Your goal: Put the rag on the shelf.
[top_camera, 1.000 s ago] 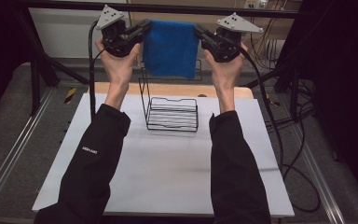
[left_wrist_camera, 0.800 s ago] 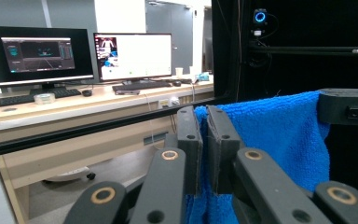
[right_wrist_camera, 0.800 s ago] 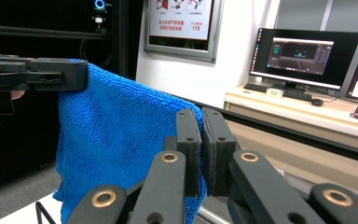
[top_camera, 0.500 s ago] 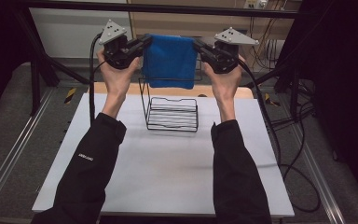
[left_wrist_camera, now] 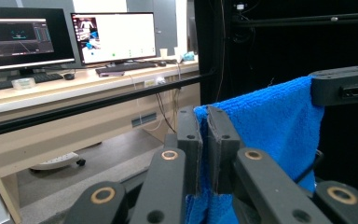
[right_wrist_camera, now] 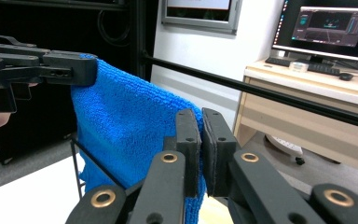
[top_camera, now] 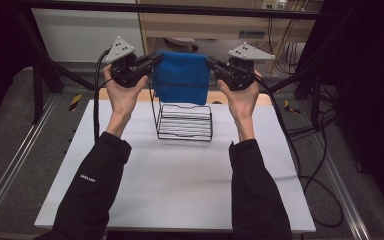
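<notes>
Blue terry cloth [top_camera: 181, 76] hangs stretched between both grippers above the black wire rack [top_camera: 185, 120] on the white table [top_camera: 145, 200]. Left gripper [top_camera: 155, 59] clenched on the cloth's left top corner; right gripper [top_camera: 211, 62] clenched on the right corner. Cloth's lower edge overlaps the rack's top wire.

Both black two-jaw grippers, left gripper [top_camera: 152, 61] and right gripper [top_camera: 211, 62], carry a grey three-cornered plate with dots on top; a black cable trails from each. Gripper views: matte black jaws, brass-ringed pivot holes, small screws. Black long sleeves, small white logo on the frame-left one.
</notes>
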Motion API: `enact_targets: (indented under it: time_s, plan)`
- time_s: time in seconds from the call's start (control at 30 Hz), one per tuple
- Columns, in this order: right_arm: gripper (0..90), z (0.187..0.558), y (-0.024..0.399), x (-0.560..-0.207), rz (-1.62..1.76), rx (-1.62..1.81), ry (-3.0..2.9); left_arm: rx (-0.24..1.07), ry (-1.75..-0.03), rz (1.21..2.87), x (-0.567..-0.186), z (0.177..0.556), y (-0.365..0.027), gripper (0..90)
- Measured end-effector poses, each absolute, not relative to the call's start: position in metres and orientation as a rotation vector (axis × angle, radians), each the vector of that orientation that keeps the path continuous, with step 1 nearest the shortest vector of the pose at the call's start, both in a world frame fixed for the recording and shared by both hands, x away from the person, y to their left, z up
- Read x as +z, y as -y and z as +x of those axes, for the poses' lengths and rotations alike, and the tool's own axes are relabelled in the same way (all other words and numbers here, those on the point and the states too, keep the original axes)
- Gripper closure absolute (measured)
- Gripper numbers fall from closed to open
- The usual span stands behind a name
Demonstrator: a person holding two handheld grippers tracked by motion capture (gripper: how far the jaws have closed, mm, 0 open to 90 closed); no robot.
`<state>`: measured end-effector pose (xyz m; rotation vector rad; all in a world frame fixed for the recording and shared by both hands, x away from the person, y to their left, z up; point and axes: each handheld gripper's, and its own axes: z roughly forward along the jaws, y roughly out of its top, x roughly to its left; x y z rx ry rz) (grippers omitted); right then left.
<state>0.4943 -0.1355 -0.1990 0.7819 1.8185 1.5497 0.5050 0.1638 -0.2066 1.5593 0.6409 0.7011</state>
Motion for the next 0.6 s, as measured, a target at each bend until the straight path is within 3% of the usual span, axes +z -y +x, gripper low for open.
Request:
enact_targets:
  time_s: [0.6]
  plan:
    - [86.3, 0.479, 0.139, -0.205, 0.756, 1.507, -1.906, 0.661, -0.64, 1.607, -0.216, 0.488, -0.165, 84.5]
